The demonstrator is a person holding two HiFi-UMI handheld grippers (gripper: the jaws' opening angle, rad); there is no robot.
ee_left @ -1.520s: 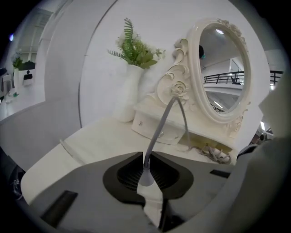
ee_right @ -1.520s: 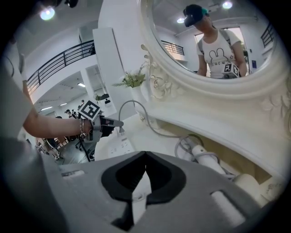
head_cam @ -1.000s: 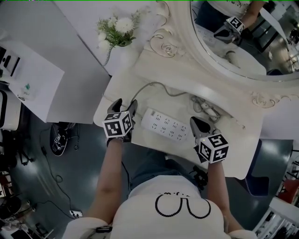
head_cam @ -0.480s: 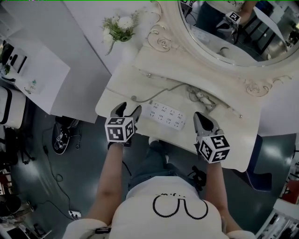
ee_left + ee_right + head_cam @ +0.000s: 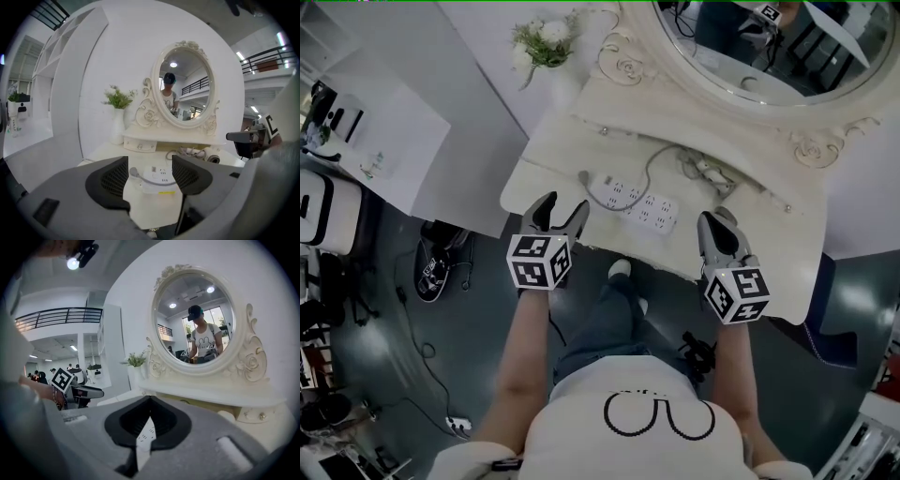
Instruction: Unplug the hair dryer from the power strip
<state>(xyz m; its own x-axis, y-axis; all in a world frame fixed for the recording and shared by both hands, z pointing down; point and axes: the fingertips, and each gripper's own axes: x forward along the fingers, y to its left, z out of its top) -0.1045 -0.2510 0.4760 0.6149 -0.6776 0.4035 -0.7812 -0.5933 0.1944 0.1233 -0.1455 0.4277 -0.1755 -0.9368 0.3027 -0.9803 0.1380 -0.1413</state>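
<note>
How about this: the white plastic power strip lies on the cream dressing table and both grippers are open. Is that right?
Not quite. Only the left gripper is open; the right gripper view shows the right gripper shut. The white plastic power strip does lie on the cream dressing table.

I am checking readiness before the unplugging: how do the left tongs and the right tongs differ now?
The dark grey left tongs stand with jaws apart; the dark grey right tongs have jaws together. The left tongs are near the cord end of the white power strip; the right tongs near its other end. Both hold nothing.
</note>
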